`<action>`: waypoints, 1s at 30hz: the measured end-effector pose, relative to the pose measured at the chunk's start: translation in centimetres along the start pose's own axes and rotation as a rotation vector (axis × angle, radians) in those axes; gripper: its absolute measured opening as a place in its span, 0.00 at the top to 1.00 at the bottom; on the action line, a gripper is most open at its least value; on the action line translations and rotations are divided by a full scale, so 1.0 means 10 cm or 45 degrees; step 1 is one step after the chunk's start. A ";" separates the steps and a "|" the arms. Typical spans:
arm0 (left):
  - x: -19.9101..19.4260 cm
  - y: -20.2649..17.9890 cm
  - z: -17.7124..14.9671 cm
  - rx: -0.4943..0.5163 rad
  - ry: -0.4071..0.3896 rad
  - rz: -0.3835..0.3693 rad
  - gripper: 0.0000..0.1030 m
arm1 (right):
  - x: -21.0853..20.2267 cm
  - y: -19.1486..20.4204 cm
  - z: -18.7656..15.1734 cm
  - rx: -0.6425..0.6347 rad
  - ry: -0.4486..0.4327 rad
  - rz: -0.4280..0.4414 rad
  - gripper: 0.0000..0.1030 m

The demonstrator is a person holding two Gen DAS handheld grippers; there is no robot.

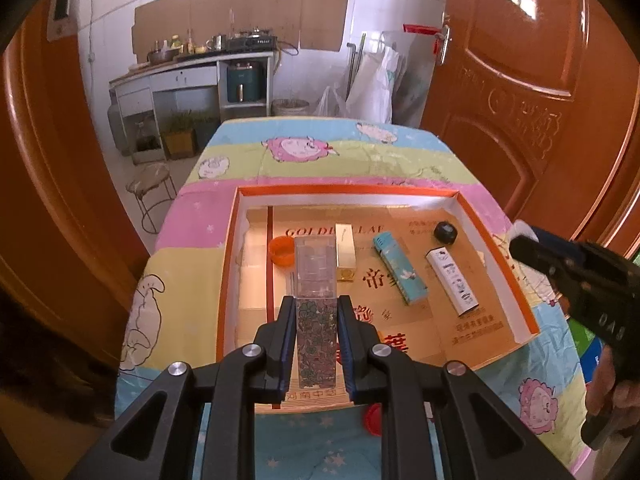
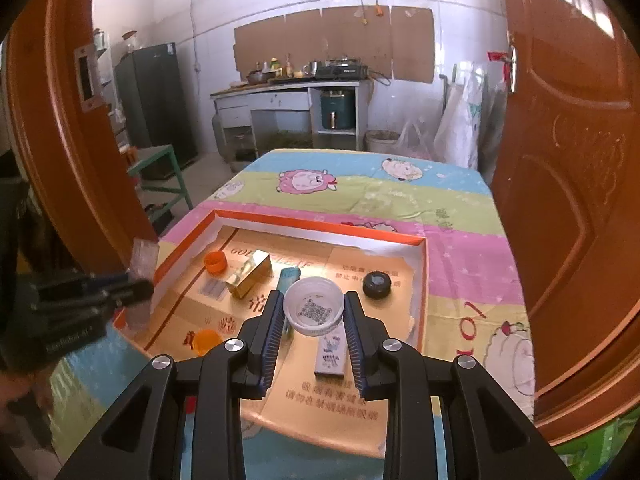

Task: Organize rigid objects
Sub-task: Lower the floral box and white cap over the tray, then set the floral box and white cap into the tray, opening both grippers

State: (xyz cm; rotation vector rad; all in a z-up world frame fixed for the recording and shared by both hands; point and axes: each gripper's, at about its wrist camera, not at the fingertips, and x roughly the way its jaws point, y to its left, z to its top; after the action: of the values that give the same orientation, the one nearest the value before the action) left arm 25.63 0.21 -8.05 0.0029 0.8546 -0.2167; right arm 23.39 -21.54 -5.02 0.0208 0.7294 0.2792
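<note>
My left gripper (image 1: pixel 315 304) is shut on a clear plastic box (image 1: pixel 315 280) with patterned filling, held above the near edge of the orange-rimmed tray (image 1: pixel 348 191). My right gripper (image 2: pixel 314 300) is shut on a white bottle cap (image 2: pixel 314 310), open side up, above the tray (image 2: pixel 320 225). In the tray lie an orange cap (image 1: pixel 281 251), a gold box (image 1: pixel 345 251), a teal box (image 1: pixel 399 267), a white tube box (image 1: pixel 452 282) and a black cap (image 1: pixel 445 233). The right gripper shows at the left wrist view's right edge (image 1: pixel 532 250).
The tray sits on a table with a cartoon sheep cloth (image 1: pixel 320 148). A red cap (image 1: pixel 374 420) lies on the cloth near the tray's front. Orange doors (image 1: pixel 520 80) flank the table. A stool (image 1: pixel 152 188) stands to the left.
</note>
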 end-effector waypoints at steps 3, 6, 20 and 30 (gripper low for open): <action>0.08 0.01 -0.01 0.002 0.022 0.004 0.80 | 0.11 -0.03 0.05 0.003 0.013 0.005 0.70; 0.16 0.01 -0.01 0.008 0.043 0.009 0.80 | 0.23 -0.06 0.12 0.005 0.028 0.013 0.70; 0.54 0.04 0.02 0.054 0.164 0.055 0.80 | 0.73 -0.12 0.29 -0.012 0.093 0.010 0.70; 0.68 0.02 0.03 0.064 0.192 0.063 0.80 | 1.02 -0.15 0.35 -0.035 0.163 0.000 0.70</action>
State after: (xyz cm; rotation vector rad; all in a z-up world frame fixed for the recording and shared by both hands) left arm 30.17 -0.92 -12.98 0.0882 0.9983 -0.1933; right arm 33.32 -20.04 -9.24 -0.0236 0.8530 0.2928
